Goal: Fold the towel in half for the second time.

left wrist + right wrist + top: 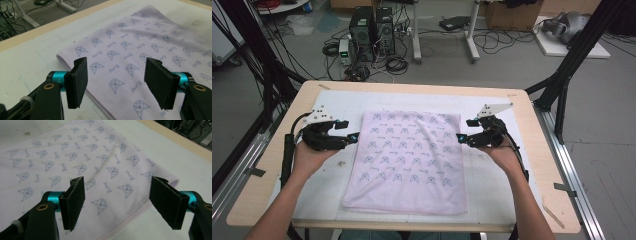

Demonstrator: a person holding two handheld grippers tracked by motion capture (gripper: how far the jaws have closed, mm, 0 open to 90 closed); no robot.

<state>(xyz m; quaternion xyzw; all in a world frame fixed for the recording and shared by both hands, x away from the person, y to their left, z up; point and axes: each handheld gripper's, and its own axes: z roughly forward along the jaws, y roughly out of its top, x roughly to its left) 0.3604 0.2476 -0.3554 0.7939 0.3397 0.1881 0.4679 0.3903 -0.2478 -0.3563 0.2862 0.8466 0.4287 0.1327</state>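
Lying flat between both open claws, left claw (353, 137), right claw (460, 136), the towel (409, 160).

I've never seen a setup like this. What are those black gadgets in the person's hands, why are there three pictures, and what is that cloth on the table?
There is no robot arm here. A person holds a hand-held tool in each hand: the left gripper and the right gripper, each with two black padded jaws. The high view looks down from above the person's side of the wooden-edged table. The other two pictures come from small cameras riding on the grippers, looking along their own jaws. On the table lies a folded pale pink cloth printed with small blue figures, spread flat on a white mat. Both grippers stand open beside the cloth's side edges, left and right. Nothing is held.
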